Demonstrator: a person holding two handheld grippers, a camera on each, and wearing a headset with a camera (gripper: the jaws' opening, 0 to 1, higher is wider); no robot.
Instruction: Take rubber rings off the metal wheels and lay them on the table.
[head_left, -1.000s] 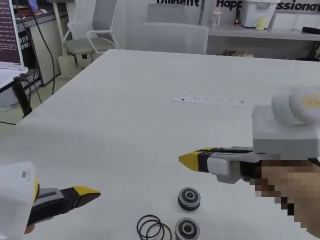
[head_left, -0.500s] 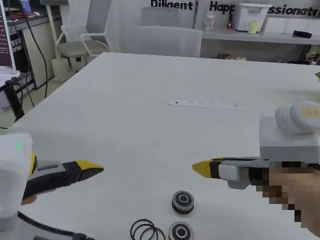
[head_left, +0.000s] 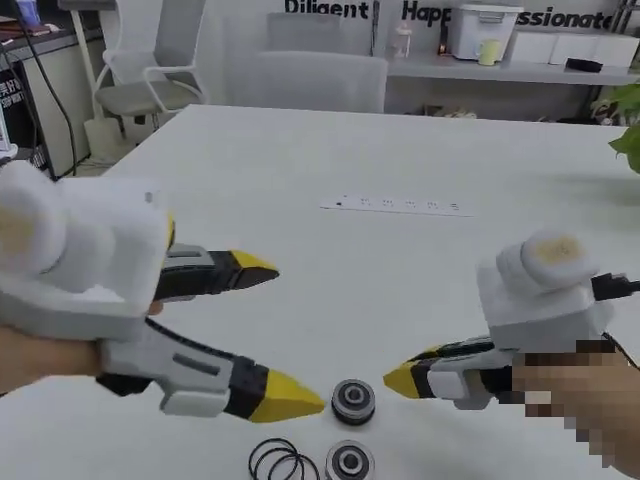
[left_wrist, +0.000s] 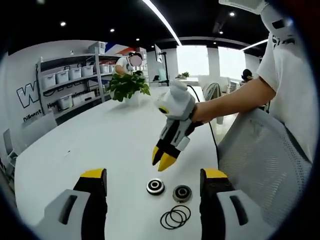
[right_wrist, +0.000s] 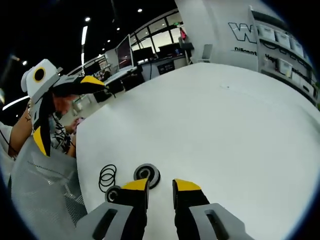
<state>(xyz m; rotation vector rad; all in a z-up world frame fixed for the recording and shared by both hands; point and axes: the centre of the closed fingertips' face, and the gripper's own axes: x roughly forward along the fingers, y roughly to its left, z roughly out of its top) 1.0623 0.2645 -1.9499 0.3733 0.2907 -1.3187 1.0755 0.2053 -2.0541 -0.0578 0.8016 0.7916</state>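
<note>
My left gripper (head_left: 280, 335) is spread wide and holds nothing. My right gripper (head_left: 398, 381) has its jaws almost together, nothing between them. Two small round metal wheels with black rims sit on the white table (head_left: 420, 150). The far wheel (head_left: 353, 399) is between both grippers' yellow tips, the near wheel (head_left: 349, 462) closer to me. Loose thin black rubber rings (head_left: 282, 462) lie just beside the near wheel, below my left gripper's lower jaw.
</note>
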